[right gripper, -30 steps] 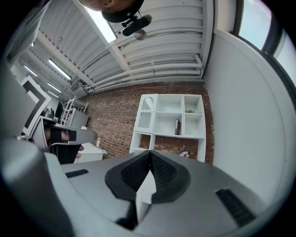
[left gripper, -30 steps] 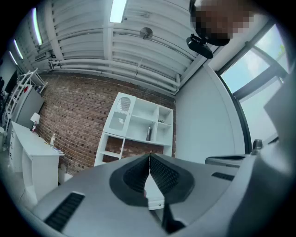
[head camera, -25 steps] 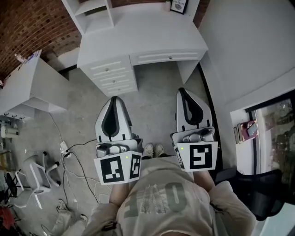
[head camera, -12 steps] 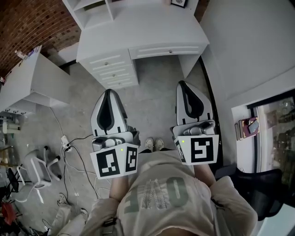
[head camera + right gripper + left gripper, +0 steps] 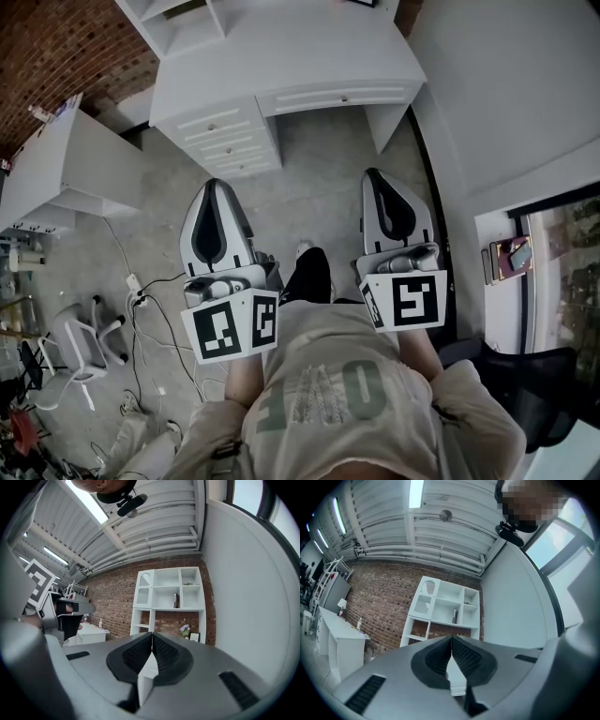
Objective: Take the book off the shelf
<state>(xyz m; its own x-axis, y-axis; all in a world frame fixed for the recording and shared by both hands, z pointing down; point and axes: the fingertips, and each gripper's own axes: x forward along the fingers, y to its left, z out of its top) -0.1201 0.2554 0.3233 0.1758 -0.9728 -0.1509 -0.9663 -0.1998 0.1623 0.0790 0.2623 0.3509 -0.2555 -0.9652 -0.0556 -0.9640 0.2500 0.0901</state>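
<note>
A dark, thin book [image 5: 454, 616] stands upright in a middle cell of the white shelf unit [image 5: 440, 603] against the brick wall; the right gripper view also shows this book [image 5: 176, 600] and the shelf unit [image 5: 161, 581]. The head view shows only the shelf's lower part [image 5: 178, 14], at the top edge. My left gripper [image 5: 214, 184] and right gripper [image 5: 379, 174] are held side by side in front of my chest, well short of the shelf. Both are shut with nothing between their jaws.
A white desk with drawers [image 5: 225, 141] stands under the shelf. A white side table [image 5: 75, 169] is at the left, with a white chair [image 5: 80, 352] and floor cables [image 5: 150, 328] nearby. A framed picture [image 5: 194, 637] sits on the desk. A white wall [image 5: 506, 84] runs along the right.
A dark trouser leg has stepped forward between the grippers where shoes showed before. The left gripper has drifted slightly left. Both stay shut.
</note>
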